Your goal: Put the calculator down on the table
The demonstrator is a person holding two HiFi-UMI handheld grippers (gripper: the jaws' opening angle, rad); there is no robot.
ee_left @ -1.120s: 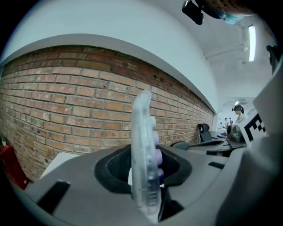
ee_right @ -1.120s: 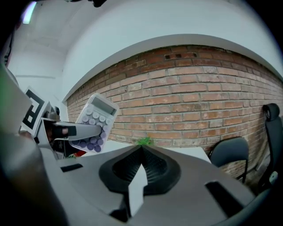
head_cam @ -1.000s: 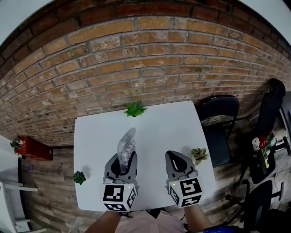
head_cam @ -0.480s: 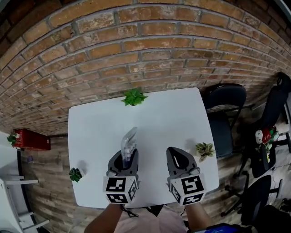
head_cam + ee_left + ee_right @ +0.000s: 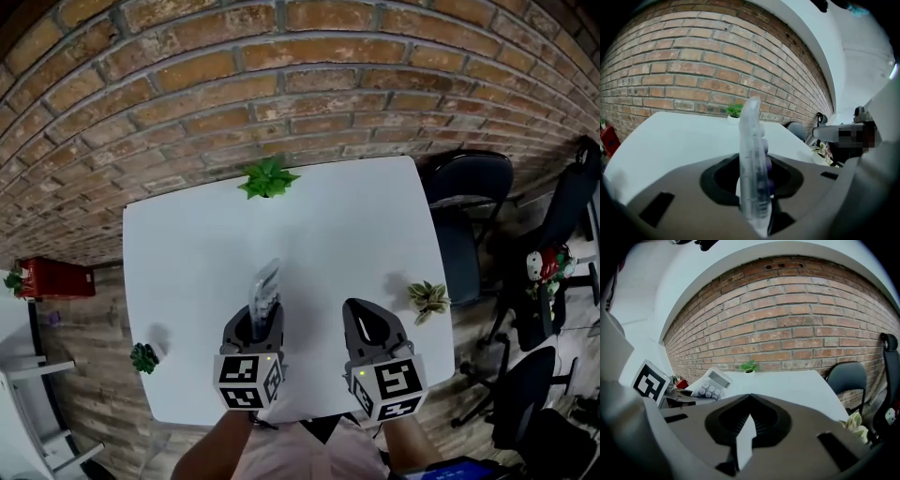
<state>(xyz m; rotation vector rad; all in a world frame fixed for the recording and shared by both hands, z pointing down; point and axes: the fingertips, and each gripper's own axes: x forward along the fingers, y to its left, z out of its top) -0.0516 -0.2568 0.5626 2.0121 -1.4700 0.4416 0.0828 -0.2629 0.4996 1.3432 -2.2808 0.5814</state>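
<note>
1. A red box [image 5: 52, 279] lies beyond the left side of the table [image 5: 187, 234], against the brick wall [image 5: 281, 84].
2. The left plant [image 5: 143, 357] sits at the table's left edge, towards the near corner.
3. The left gripper [image 5: 255, 324] hangs over the near half of the table, left of its centre. It points at the table's far edge and tilts downward. Its marker cube [image 5: 247, 381] is at the table's near edge.
4. The left gripper's jaws are set narrow and clamped on the calculator [image 5: 263, 292].
   - The calculator stands on edge between the jaws.
   - Its clear casing runs from the jaws towards the table's far edge.
   - Its keys face the table's right side, as the right gripper view shows.
   - It is over the table's middle. No view shows whether it touches the surface.
5. The far plant [image 5: 266, 178] stands at the middle of the table's far edge, just in front of the wall.
6. The right gripper [image 5: 358, 307] hangs over the near half of the table, right of its centre and apart from the left gripper. It also points at the far edge and tilts downward. Its jaws meet at the tips with nothing between them.
7. The right plant [image 5: 428, 300] sits at the table's right edge.
8. A dark chair [image 5: 466, 202] stands beyond the table's right side, near the far corner.
</note>
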